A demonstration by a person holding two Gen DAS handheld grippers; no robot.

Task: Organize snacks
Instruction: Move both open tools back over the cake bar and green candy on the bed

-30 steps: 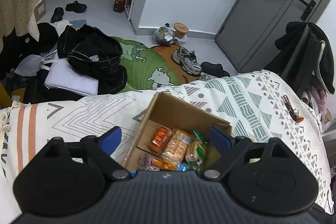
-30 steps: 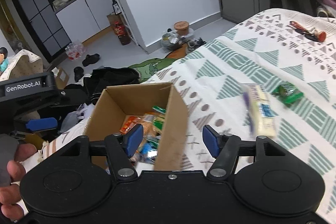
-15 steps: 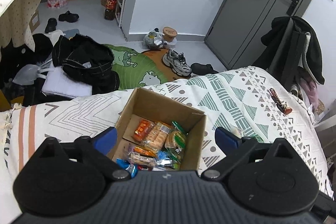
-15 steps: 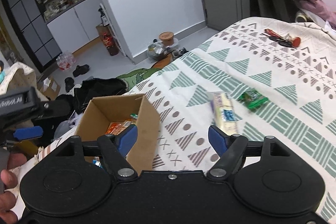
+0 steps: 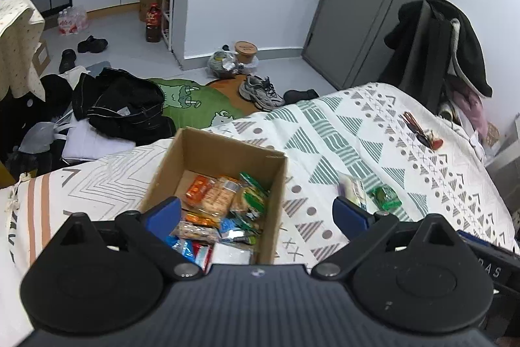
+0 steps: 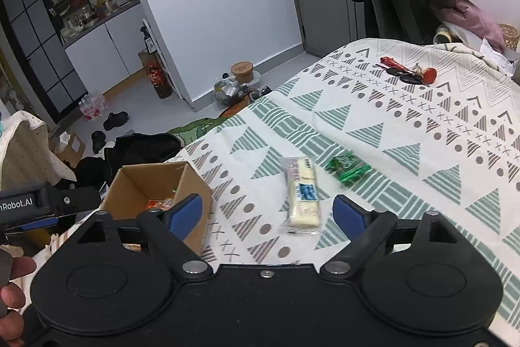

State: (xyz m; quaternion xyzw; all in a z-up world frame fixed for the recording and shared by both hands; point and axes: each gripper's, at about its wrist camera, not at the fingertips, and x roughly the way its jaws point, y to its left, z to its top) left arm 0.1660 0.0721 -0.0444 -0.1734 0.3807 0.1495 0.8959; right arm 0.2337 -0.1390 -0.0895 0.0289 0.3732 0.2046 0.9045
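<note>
Both grippers, left [image 5: 256, 215] and right [image 6: 268, 212], gape empty; crinkly packets fill the cardboard box [image 5: 227, 148].

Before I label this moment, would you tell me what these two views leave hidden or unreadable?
- Cardboard box, right wrist view: most of its contents hidden by its own wall and the right gripper.
- Snacks at the box's near end, left wrist view: cut off by the left gripper body.
- Pale snack pack: label print too small to read.
- Green packet: blurred.
</note>
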